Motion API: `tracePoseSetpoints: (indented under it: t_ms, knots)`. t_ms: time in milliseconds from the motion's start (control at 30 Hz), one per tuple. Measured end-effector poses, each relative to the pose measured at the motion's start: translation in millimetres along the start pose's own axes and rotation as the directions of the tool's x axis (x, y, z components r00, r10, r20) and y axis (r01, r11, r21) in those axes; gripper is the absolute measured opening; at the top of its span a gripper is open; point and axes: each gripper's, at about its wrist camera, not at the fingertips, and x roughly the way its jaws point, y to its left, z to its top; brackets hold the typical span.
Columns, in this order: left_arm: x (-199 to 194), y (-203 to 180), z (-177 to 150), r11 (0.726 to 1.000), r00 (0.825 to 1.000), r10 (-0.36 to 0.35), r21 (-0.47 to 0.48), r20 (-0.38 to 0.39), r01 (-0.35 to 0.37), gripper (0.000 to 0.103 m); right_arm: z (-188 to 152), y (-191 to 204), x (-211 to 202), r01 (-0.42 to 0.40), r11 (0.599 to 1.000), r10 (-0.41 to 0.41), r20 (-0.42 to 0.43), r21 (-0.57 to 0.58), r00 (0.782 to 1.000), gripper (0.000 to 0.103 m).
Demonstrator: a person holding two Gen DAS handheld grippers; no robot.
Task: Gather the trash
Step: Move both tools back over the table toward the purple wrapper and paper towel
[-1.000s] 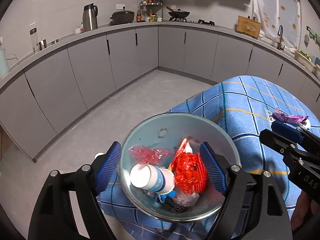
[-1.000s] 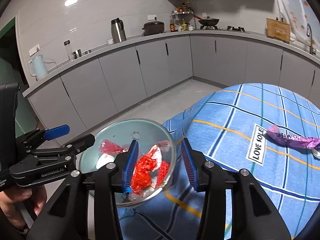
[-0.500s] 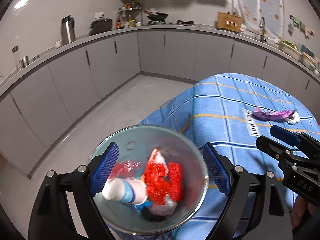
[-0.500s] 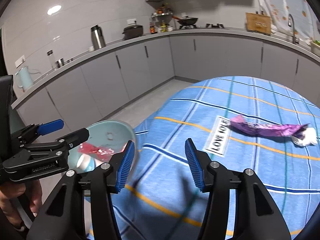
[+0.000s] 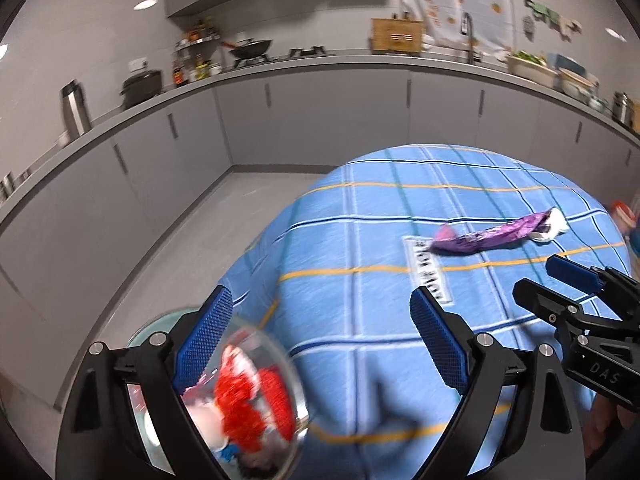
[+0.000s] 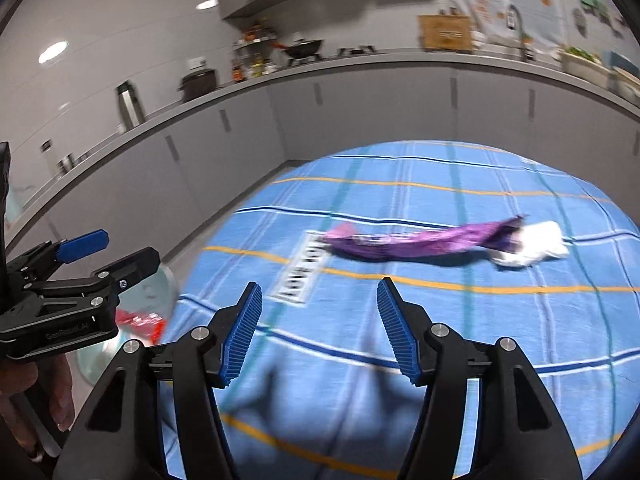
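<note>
**Even ceiling light, smeared by motion**

Lit from recessed ceiling lamps [image 6: 53,51], bright spots mirrored on the glossy wall. Soft dark shadows thrown on the blue tablecloth [image 6: 440,360] just ahead of each tool. Heavily motion-blurred: purple wrapper [image 6: 420,242], glass bowl [image 5: 276,364] and counter streaked. Strong fisheye bending of the cabinets; black vignette in the corners.
</note>
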Motion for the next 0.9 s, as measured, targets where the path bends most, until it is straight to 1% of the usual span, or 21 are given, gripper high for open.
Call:
tracePoseSetpoints:
  t_ms: [233,433,533,700,800,900]
  knots:
    - [28,-58,21,0.993,0.998,-0.069,0.095,-0.011,0.069,0.089,-1,-59,-3,0.127,0.987,-0.126,-0.011,0.102,0.992,0.061]
    - [52,-96,35,0.980,0.993,-0.116,0.161,-0.024,0.118,0.089,-1,-93,-6,0.205,0.967,-0.204,-0.024,0.153,0.979,0.062]
    - [69,-116,41,0.969,0.988,-0.150,0.192,-0.045,0.156,0.089,-1,-105,-5,0.239,0.955,-0.236,-0.035,0.173,0.971,0.063]
    - [95,-136,46,0.960,0.984,-0.164,0.218,-0.074,0.176,0.089,-2,-128,-2,0.286,0.934,-0.279,-0.063,0.215,0.958,0.063]
    - [106,-143,50,0.955,0.981,-0.171,0.229,-0.087,0.187,0.089,1,-140,1,0.328,0.912,-0.317,-0.081,0.246,0.945,0.063]
    - [116,-152,53,0.944,0.975,-0.196,0.249,-0.108,0.218,0.089,8,-151,8,0.366,0.891,-0.350,-0.106,0.268,0.931,0.063]
